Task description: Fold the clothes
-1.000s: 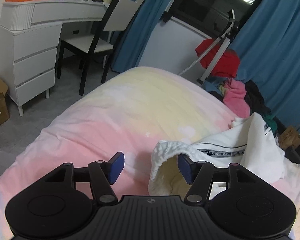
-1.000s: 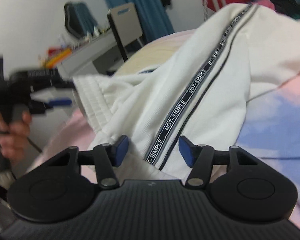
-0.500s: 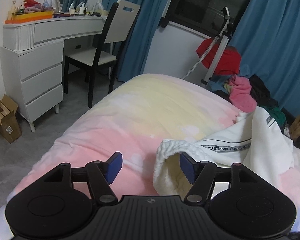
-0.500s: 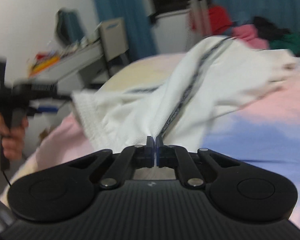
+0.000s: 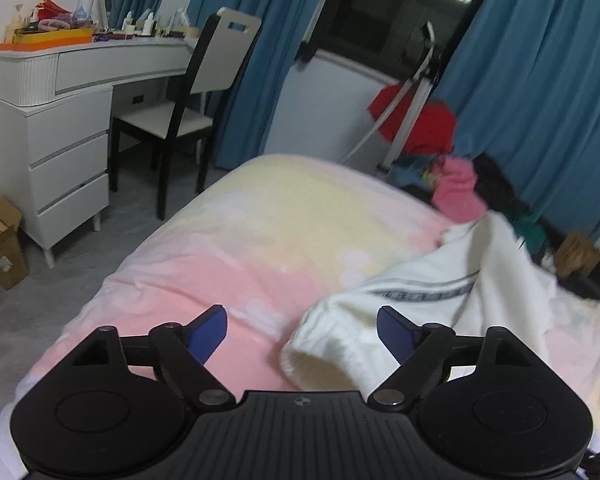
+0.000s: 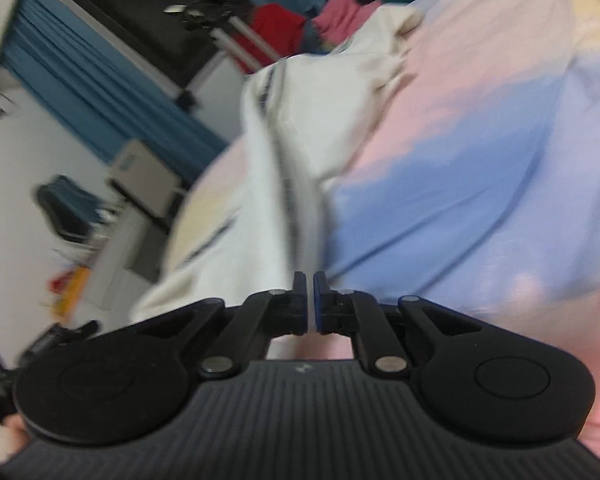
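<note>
Between the widening jaws of the left gripper (image 5: 302, 330) on the bed (image 5: 260, 220) lies the white garment's (image 5: 440, 292) ribbed hem (unpinched), while the right gripper (image 6: 310, 303), jaws nearly together and opening, seemingly pinches its edge to spread it.

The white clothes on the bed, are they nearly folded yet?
Not yet. Nothing looks folded: the white garment lies bunched on the bed. In hand: the right gripper pinches its edge, jaws opening; the left gripper is opening around the ribbed hem without pressing it. Left: spreading it flat, folding it, then the pile of clothes behind.
</note>
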`<state>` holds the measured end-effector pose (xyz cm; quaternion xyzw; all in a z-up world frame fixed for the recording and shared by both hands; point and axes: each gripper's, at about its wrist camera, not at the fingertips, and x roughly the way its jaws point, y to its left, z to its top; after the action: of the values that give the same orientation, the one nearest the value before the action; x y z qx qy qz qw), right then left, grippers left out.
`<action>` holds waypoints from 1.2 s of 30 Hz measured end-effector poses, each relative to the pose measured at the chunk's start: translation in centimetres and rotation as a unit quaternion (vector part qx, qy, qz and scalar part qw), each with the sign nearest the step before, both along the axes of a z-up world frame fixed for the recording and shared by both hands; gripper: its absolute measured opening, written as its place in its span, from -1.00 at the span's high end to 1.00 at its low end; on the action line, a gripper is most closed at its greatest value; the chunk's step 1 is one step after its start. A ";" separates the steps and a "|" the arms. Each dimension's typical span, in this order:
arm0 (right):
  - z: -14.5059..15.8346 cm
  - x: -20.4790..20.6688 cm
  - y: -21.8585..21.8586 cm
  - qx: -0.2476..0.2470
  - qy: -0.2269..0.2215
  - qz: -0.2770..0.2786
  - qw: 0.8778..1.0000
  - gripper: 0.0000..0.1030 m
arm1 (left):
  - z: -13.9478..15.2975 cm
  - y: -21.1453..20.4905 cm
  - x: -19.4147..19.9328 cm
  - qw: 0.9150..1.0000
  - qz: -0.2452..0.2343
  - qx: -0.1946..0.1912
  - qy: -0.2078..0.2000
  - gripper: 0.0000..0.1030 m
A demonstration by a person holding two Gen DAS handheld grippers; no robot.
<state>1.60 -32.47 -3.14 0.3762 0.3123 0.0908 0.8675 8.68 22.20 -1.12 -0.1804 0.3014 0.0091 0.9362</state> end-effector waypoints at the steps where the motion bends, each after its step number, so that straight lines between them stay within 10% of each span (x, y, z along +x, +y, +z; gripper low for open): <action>1: -0.3 0.5 0.7 0.012 -0.002 0.009 1.000 0.43 | -0.2 0.0 0.4 1.000 -0.004 -0.007 -0.004 -0.70; 3: -0.9 1.4 1.9 0.016 -0.002 0.022 1.000 -0.51 | -0.8 -0.1 1.3 1.000 -0.013 -0.018 -0.009 -0.73; 7: -1.4 3.0 4.0 -0.015 -0.027 0.042 0.999 -0.53 | -3.3 -0.9 4.6 0.999 -0.029 -0.006 0.025 -0.73; 10: -2.4 4.3 5.9 -0.031 -0.017 0.074 0.997 -0.32 | -6.0 -1.0 7.1 0.998 -0.036 -0.011 0.054 -0.61; 12: -3.4 4.6 6.8 -0.055 0.007 0.077 0.995 0.36 | -7.7 -1.0 8.4 0.996 -0.033 -0.025 0.074 -0.44; 18: -4.1 3.0 6.9 0.003 0.041 0.043 0.998 0.67 | -8.2 -0.1 9.5 0.991 0.019 -0.115 0.059 0.56; 23: -4.1 2.0 10.4 0.078 0.036 0.040 0.996 0.73 | -2.5 1.5 11.7 0.992 0.021 -0.120 -0.006 0.73; 30: -2.8 7.9 21.1 0.173 -0.015 0.120 0.977 0.74 | 6.0 4.8 21.0 0.997 0.054 -0.014 -0.048 0.74; 36: -3.6 15.5 29.4 0.173 -0.020 0.178 0.969 0.73 | 3.5 9.1 31.8 0.994 0.080 0.069 0.025 0.73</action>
<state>17.06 -3.03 -6.73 0.4568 0.3364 0.3034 0.7656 40.51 31.28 2.34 -0.1381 0.3077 0.1093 0.9350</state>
